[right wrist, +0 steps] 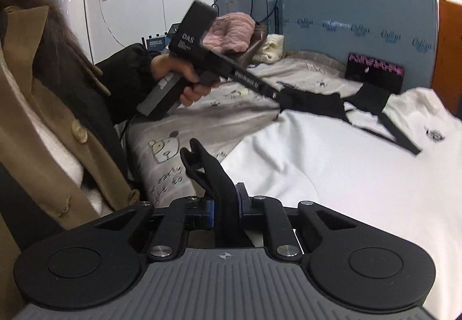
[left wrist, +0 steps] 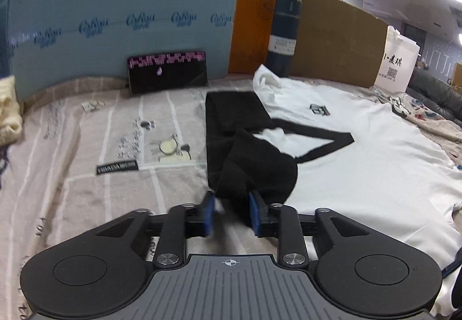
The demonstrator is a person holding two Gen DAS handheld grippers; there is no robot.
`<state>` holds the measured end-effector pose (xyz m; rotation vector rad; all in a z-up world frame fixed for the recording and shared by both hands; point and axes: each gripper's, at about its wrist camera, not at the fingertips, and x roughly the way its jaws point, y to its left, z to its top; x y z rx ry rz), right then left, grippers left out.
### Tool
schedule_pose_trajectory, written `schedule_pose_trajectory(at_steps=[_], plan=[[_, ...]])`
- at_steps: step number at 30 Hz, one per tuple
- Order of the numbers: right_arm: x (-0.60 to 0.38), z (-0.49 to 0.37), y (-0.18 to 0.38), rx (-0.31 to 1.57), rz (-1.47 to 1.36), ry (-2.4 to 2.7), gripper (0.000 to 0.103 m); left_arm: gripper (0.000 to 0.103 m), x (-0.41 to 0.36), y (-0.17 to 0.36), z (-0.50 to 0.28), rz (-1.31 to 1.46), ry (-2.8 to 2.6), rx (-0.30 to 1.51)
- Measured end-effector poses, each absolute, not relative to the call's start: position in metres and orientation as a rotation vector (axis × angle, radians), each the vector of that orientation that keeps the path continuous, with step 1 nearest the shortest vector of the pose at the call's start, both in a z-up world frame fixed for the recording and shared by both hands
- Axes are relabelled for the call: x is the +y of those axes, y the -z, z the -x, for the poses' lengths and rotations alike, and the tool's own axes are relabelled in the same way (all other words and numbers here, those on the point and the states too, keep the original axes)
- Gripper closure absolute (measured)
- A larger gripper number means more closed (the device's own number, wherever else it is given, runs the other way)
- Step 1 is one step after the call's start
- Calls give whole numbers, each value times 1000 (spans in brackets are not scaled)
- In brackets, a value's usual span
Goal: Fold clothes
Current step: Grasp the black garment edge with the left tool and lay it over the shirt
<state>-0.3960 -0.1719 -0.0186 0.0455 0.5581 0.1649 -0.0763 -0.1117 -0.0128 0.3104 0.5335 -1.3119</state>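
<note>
A white T-shirt [left wrist: 361, 152] with black sleeves and a small chest logo lies spread on the bed; it also shows in the right wrist view [right wrist: 332, 158]. My left gripper [left wrist: 231, 204] is shut on a bunched black sleeve [left wrist: 257, 172], with blue pads [left wrist: 209, 213] either side of the cloth. In the right wrist view the left gripper [right wrist: 281, 97] holds that black sleeve [right wrist: 314, 104] over the shirt's upper edge. My right gripper [right wrist: 226, 210] is shut on a black fabric edge [right wrist: 213, 175] at the shirt's near corner.
The bed has a patterned beige sheet [left wrist: 86, 161]. A dark phone [left wrist: 167, 71] leans on a blue panel [left wrist: 115, 25]. A dark bottle [left wrist: 284, 34] and white bag [left wrist: 395, 60] stand at the back. Knitwear [right wrist: 231, 31] is piled left. The person's coat [right wrist: 43, 117] is close.
</note>
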Motion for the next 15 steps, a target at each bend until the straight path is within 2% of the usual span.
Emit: schedule_pose_trajectory(at_steps=[1, 2, 3, 4, 6, 9, 11, 15], plan=[[-171, 395, 20, 560, -45, -156, 86, 50, -108, 10, 78, -301, 1299, 499], [-170, 397, 20, 549, -47, -150, 77, 42, -103, 6, 81, -291, 1286, 455], [-168, 399, 19, 536, -49, -144, 69, 41, -96, 2, 85, -274, 1293, 412], [-168, 404, 17, 513, -52, -135, 55, 40, -88, -1, 88, -253, 1315, 373], [-169, 415, 13, 463, -61, -97, 53, 39, -74, -7, 96, -218, 1419, 326], [-174, 436, 7, 386, -87, -15, 44, 31, -56, -9, 111, -229, 1651, 293], [-179, 454, 4, 347, -108, 78, 36, 21, -48, -9, 125, -279, 1803, 264], [-189, 483, 5, 340, -131, 281, 33, 19, -42, -10, 158, -407, 2002, 180]])
